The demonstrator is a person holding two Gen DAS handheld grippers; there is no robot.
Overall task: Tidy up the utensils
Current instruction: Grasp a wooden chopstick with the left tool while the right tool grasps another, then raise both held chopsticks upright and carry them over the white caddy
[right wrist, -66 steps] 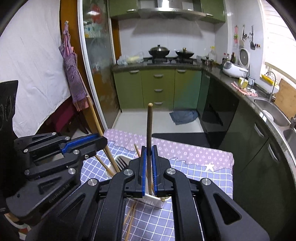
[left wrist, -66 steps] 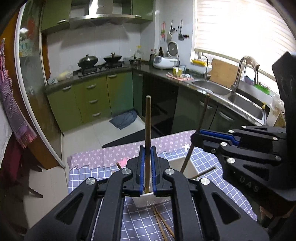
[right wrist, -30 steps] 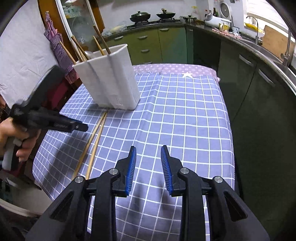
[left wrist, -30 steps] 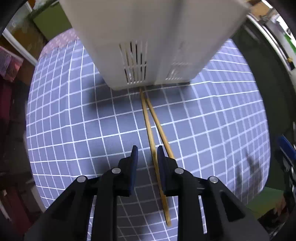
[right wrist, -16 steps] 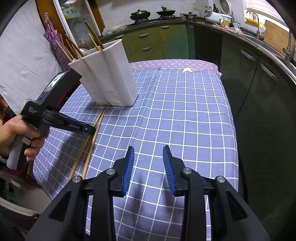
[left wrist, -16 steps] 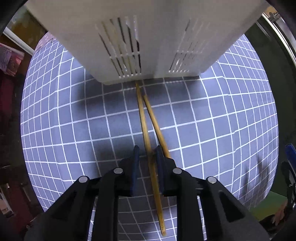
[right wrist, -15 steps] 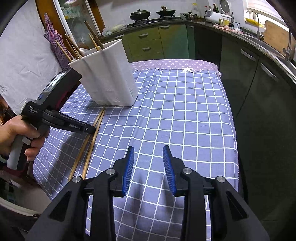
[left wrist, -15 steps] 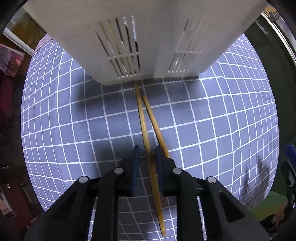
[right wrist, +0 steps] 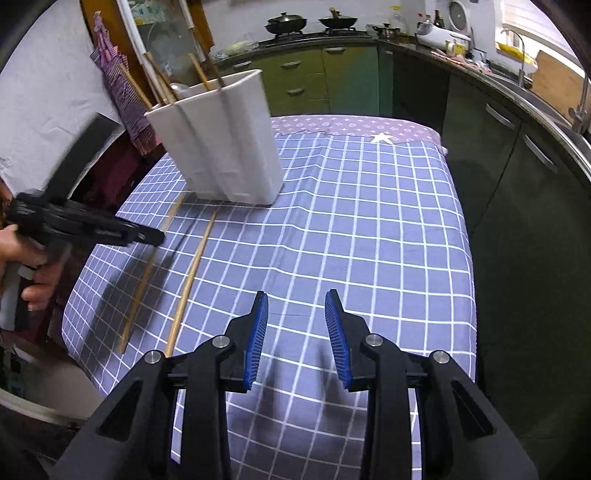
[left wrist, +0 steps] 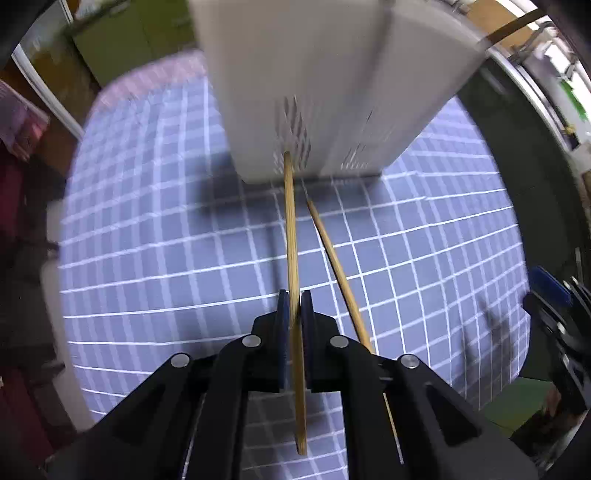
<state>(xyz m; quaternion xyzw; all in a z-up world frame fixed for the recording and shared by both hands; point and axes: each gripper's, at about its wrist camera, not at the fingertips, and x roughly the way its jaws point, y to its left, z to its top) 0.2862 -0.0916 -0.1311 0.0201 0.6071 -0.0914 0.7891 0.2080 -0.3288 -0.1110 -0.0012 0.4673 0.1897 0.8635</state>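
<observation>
A white utensil holder (right wrist: 221, 144) stands on the blue checked tablecloth (right wrist: 369, 221) with several chopsticks upright in it. My left gripper (left wrist: 294, 302) is shut on a wooden chopstick (left wrist: 291, 229) and holds it just above the cloth, its far tip by the holder's base (left wrist: 314, 110). A second chopstick (left wrist: 336, 269) lies on the cloth to its right. In the right wrist view the left gripper (right wrist: 155, 236) holds its chopstick (right wrist: 147, 269) left of the lying one (right wrist: 192, 273). My right gripper (right wrist: 297, 317) is open and empty over the cloth.
The table's left edge (right wrist: 74, 332) and near edge are close to the chopsticks. Dark green kitchen cabinets (right wrist: 517, 147) run along the right, with a stove and pans (right wrist: 310, 22) at the back. A hand (right wrist: 22, 266) holds the left gripper.
My left gripper has closed on the left chopstick and lifted it off the cloth, pulling back from the holder. The right gripper stays open and has barely moved.
</observation>
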